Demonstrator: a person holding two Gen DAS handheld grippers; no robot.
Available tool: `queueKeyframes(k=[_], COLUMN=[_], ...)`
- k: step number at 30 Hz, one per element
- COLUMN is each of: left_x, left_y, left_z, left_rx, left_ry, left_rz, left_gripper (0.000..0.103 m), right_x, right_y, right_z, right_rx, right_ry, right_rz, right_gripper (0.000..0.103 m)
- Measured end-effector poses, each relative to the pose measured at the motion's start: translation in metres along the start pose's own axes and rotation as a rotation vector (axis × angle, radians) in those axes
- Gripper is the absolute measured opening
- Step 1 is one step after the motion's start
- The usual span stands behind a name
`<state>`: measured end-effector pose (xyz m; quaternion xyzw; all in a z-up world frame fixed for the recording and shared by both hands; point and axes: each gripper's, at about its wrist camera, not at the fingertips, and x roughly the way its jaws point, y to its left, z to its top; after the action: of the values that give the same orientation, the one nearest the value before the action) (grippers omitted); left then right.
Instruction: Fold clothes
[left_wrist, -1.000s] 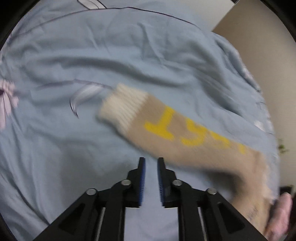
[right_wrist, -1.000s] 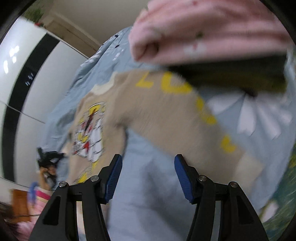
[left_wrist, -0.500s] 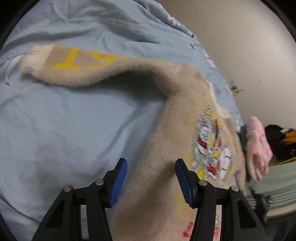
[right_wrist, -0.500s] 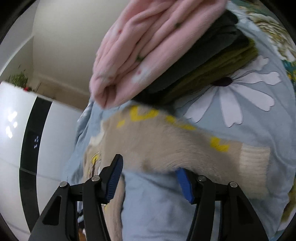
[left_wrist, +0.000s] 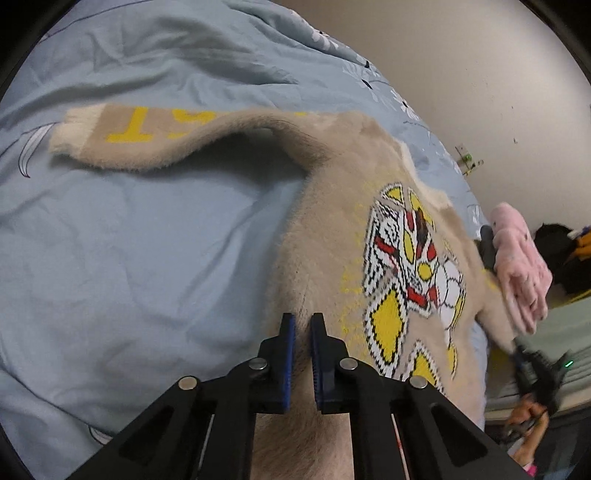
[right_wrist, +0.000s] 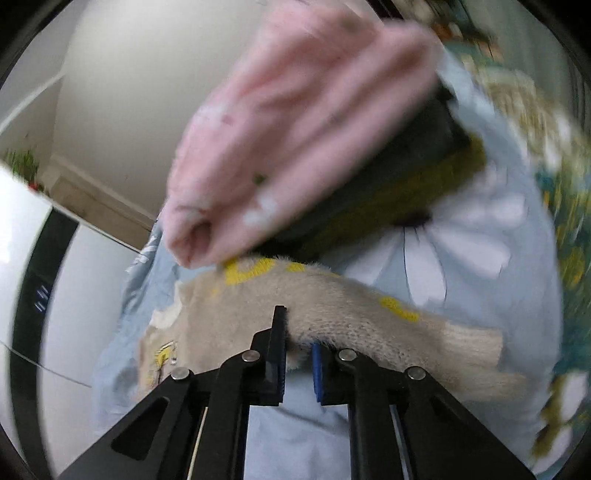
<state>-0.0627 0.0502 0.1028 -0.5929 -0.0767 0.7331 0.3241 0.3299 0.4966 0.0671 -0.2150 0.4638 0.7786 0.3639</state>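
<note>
Half a second ago both claws were wide open; now both are closed down to a narrow slit. Your left gripper (left_wrist: 302, 325) has pinched the beige sweater (left_wrist: 332, 229) at its side edge near the hem, fuzz bunched between the blue pads. Your right gripper (right_wrist: 297, 332) has clamped the right sleeve (right_wrist: 332, 306) mid-length; knit fills the gap between the jaws.

The sweater lies face up on the blue bedsheet (left_wrist: 129, 240), cartoon print (left_wrist: 410, 273) at 3 o'clock of the left claw. The other sleeve (left_wrist: 177, 136) stretches out toward 10 o'clock, its cream cuff (left_wrist: 70, 133) flat on the sheet. In the right view the gripped sleeve's cuff (right_wrist: 469, 339) trails to 3 o'clock, and the pink folded garment (right_wrist: 303, 122) on the dark stack sits at 12 o'clock, just beside the sleeve.

Meaning: grasp phase looks done and no fold is made yet. Likely next is bringing the right sleeve across the chest. Right view is blurry, so grip depth is uncertain.
</note>
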Motion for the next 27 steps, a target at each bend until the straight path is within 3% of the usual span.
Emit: queueKeyframes(k=[5, 8, 10, 13, 16, 24, 26, 27], left_x=[0.009, 0.011, 0.009, 0.007, 0.005, 0.004, 0.004, 0.004], left_y=[0.002, 0.004, 0.007, 0.016, 0.022, 0.040, 0.036, 0.033], left_z=[0.005, 0.009, 0.010, 0.011, 0.013, 0.029, 0.038, 0.043], left_rx=[-0.020, -0.044, -0.058, -0.097, -0.116, -0.219, -0.218, -0.213], left_ry=[-0.008, -0.013, -0.018, -0.013, -0.012, -0.030, -0.038, -0.041], left_rz=[0.000, -0.015, -0.021, -0.051, -0.073, -0.103, -0.120, -0.133], left_gripper=[0.009, 0.010, 0.013, 0.014, 0.015, 0.020, 0.022, 0.024], right_x=[-0.026, -0.011, 0.019, 0.072, 0.099, 0.120, 0.121, 0.117], right_y=[0.118, 0.181, 0.210, 0.226, 0.230, 0.236, 0.237, 0.236], right_z=[-0.007, -0.037, -0.069, -0.108, -0.130, -0.142, -0.145, -0.146], right_rx=[-0.508, -0.791, -0.949, -1.066, -1.125, -1.115, -1.127, -1.126], right_ry=[-0.203, -0.203, -0.115, 0.071, 0.167, 0.256, 0.278, 0.292], right_rz=[-0.102, -0.109, -0.115, -0.128, -0.123, -0.108, -0.093, -0.069], right_gripper=[0.011, 0.011, 0.011, 0.011, 0.011, 0.016, 0.024, 0.033])
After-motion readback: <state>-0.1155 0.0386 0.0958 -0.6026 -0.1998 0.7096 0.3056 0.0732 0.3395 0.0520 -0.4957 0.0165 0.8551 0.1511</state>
